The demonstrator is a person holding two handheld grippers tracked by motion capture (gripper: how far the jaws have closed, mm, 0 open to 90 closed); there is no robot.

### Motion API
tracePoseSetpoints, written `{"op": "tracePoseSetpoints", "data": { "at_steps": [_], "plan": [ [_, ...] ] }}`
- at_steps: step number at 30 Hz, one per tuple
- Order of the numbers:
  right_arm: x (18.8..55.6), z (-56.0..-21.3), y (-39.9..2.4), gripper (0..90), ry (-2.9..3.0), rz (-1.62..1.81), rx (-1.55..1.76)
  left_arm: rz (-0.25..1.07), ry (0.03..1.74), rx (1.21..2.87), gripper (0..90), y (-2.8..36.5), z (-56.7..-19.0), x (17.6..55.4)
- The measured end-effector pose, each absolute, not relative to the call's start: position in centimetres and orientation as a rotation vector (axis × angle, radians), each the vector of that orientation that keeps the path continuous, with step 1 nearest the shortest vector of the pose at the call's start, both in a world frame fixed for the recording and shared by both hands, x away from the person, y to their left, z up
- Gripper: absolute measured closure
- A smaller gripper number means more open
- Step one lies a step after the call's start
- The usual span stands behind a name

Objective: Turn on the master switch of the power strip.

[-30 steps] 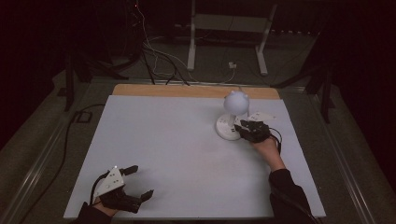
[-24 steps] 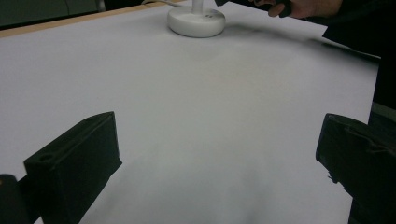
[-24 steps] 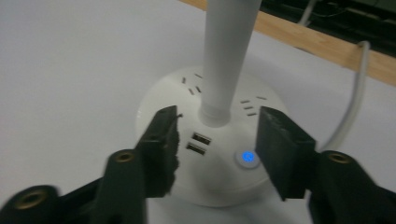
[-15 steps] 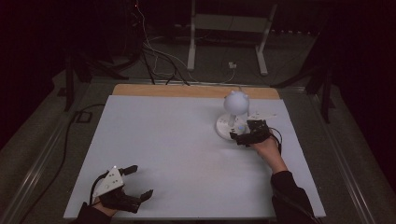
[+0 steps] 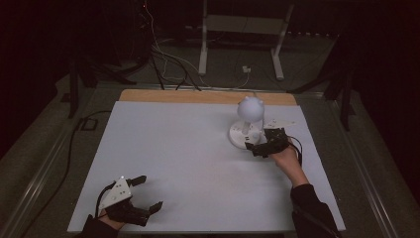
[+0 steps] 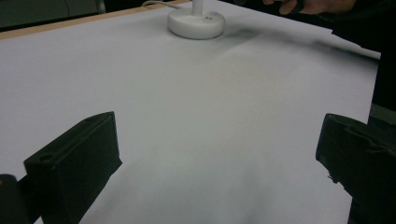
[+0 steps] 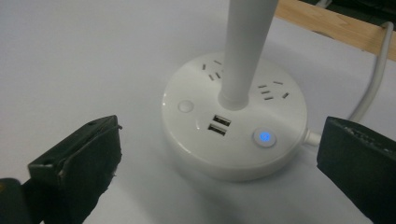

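lamp [image 5: 246, 126] on table [image 5: 188, 148], far right

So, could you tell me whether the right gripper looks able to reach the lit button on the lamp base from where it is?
Probably yes: the right gripper sits open just in front of the lamp base, and nothing lies between it and the lit button.

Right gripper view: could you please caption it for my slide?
Open right gripper faces a white lamp base with its blue-lit button.

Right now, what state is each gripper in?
Left gripper: tongs open, holding nothing.
Right gripper: tongs just opened wide, holding nothing, beside the lamp base.
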State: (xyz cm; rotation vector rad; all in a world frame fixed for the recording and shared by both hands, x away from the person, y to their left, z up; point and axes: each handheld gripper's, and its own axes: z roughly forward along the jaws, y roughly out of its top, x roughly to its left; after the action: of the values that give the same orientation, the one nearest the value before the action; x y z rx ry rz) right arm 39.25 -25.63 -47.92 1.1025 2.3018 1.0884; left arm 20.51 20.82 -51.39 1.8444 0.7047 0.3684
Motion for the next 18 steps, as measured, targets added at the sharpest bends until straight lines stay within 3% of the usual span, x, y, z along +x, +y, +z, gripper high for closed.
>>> {"op": "tracePoseSetpoints", "data": {
  "at_steps": [18],
  "plan": [
    [36.1, -47.2, -26.7, 0.0, 2.282, 1.174, 1.060, 0.371, 0.694, 1.850, 0.2, 20.7, -51.3, 20.4]
  ]
}}
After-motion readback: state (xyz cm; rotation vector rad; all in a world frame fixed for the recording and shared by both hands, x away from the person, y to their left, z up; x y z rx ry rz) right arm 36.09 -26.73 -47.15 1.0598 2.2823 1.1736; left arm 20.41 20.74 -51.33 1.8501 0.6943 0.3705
